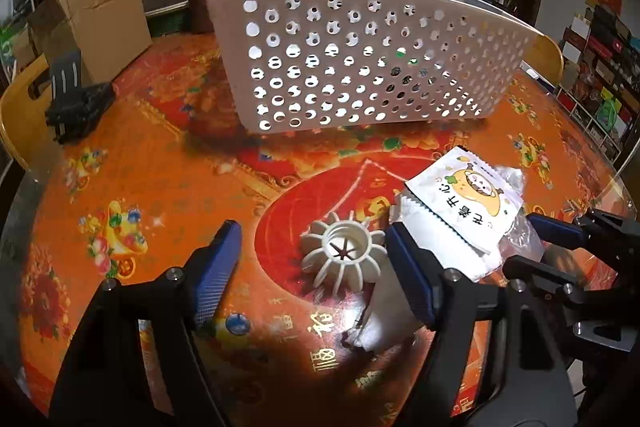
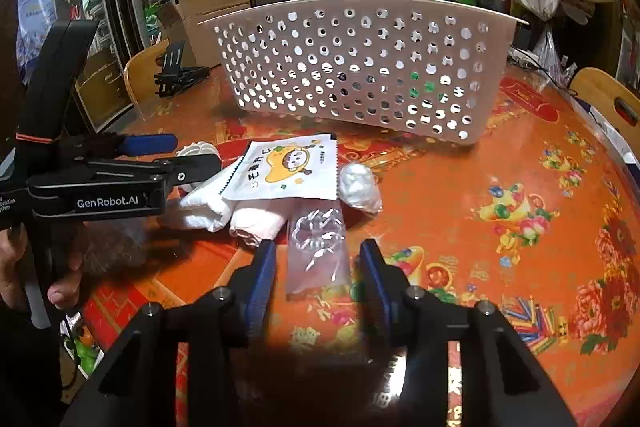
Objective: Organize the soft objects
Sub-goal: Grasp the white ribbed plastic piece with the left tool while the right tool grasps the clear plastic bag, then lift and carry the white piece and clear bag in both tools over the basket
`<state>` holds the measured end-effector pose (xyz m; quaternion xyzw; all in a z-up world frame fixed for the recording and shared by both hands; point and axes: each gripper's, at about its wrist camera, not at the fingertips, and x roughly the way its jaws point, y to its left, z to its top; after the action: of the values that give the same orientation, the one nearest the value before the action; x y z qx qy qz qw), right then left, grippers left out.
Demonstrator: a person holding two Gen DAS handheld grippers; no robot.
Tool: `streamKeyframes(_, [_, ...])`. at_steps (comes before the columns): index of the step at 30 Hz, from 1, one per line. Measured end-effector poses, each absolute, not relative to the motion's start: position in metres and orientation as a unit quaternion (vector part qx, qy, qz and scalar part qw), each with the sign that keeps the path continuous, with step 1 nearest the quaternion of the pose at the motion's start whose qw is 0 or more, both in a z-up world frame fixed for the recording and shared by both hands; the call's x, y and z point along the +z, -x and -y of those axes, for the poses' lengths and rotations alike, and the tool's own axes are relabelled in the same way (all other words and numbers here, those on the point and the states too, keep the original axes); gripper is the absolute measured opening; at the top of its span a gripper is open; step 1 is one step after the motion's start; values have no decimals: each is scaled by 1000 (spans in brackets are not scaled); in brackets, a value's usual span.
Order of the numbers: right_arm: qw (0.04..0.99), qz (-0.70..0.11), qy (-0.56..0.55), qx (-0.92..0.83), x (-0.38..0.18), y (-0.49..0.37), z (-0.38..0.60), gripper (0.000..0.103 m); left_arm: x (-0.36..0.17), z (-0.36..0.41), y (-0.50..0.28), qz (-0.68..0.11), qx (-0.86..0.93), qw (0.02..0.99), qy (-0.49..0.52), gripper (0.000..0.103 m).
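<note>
At twelve o'clock the perforated white basket (image 2: 352, 67) waits; the right gripper (image 2: 318, 279), half open and empty, straddles a clear plastic bag (image 2: 318, 251), while the left gripper (image 1: 314, 267) gapes empty around a ribbed white cap (image 1: 342, 253).

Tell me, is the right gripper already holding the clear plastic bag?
No, the right gripper is open, its fingers on either side of the clear plastic bag.

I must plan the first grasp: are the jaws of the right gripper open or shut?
Open. The right gripper has its jaws apart, with the clear plastic bag lying on the table between them, ungripped.
</note>
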<state>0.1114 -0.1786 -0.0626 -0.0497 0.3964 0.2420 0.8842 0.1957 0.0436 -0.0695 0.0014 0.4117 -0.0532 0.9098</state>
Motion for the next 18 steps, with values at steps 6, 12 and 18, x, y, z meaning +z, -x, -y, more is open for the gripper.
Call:
streamKeyframes(6, [886,-391,56,243,-63,-110,177,30,-70,-40,-194,-409,-66,910,-7,58])
streamKeyframes(12, [889,-386,45,243,-63,-110,181,29,-70,-43,-191,-406,-79,911,6,42])
streamKeyframes(18, [895,-371,39,244,-54,-102,186,29,-66,-46,-186,-393,-87,915,14,41])
